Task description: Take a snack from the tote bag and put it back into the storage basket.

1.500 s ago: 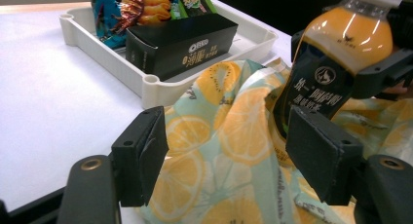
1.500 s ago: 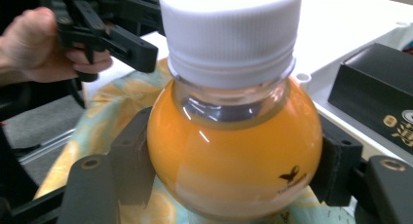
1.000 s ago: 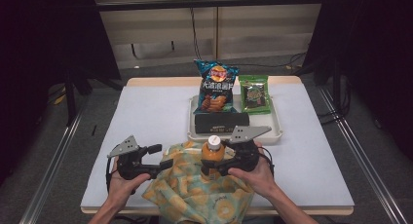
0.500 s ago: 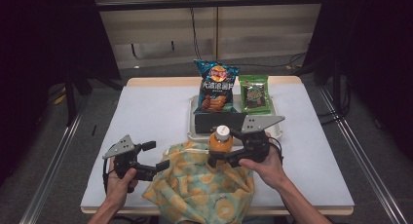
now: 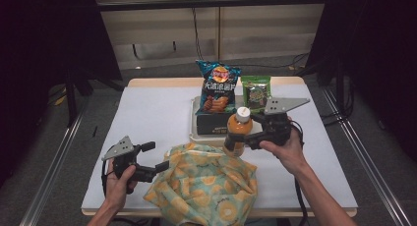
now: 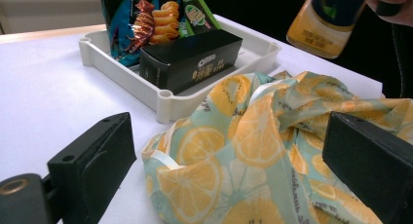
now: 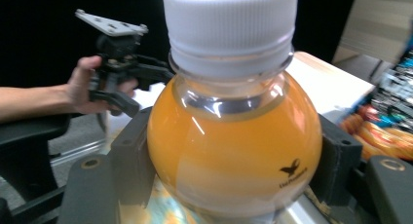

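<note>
An orange juice bottle (image 5: 238, 130) with a white cap hangs tilted over the near edge of the tray, and my right gripper (image 5: 246, 137) is shut on its shoulder. In the right gripper view both pads press the bottle (image 7: 234, 151). A cloth bag (image 5: 206, 184) printed with orange slices lies crumpled at the table's front. My left gripper (image 5: 155, 156) sits at the bag's left edge. Its jaws have just been opening and stand wide apart in the left gripper view (image 6: 229, 175), with the bag's cloth (image 6: 272, 151) lying loose between them, untouched by the pads.
A white tray (image 5: 193, 123) stands at the middle back of the white table. It holds a blue chips bag (image 5: 216, 88), a green packet (image 5: 255, 93) and a black biscuit box (image 5: 211, 123). Dark floor and rails flank the table.
My right gripper has lifted the bottle up out of the bag and carried it right, towards the tray. The left hand has stayed where it was, with its jaws spread wider.
</note>
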A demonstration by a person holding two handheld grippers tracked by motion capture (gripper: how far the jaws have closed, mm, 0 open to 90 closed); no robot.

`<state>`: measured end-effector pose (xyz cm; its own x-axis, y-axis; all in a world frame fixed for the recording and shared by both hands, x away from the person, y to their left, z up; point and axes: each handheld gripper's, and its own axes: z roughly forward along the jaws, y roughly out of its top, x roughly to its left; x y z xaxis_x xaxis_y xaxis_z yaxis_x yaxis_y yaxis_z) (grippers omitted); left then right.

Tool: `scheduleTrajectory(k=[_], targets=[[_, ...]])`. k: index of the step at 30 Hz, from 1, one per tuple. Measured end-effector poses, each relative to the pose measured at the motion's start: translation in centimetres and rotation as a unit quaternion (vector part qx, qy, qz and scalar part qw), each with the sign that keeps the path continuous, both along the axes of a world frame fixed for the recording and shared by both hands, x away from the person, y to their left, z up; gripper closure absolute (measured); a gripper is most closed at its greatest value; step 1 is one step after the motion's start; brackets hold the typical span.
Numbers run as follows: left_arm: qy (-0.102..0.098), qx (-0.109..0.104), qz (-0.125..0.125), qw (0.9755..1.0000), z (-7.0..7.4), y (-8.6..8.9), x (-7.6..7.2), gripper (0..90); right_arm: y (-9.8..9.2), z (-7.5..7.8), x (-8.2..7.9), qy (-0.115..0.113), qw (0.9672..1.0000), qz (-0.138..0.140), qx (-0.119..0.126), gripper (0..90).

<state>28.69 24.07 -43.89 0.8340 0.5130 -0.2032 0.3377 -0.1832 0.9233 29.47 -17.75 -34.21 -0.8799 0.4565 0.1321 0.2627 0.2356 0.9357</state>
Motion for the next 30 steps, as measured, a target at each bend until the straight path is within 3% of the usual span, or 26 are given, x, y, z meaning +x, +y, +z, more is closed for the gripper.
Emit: scheduleTrajectory(k=[10,19,30], targets=[[0.004,-0.003,0.010,0.9999,-0.1,0.3,0.1,4.8,-3.7,-0.2,2.7,0.008,0.9993,-0.031,-0.018,30.3],[0.002,-0.003,0.017,0.9998,0.0,0.5,0.1,4.8,-6.5,-0.4,4.6,0.017,0.9964,-0.072,-0.042,30.4],[-0.007,-0.001,0.016,0.9999,0.1,0.8,0.1,4.8,-7.8,-2.0,6.2,0.029,0.9923,-0.098,-0.071,30.3]])
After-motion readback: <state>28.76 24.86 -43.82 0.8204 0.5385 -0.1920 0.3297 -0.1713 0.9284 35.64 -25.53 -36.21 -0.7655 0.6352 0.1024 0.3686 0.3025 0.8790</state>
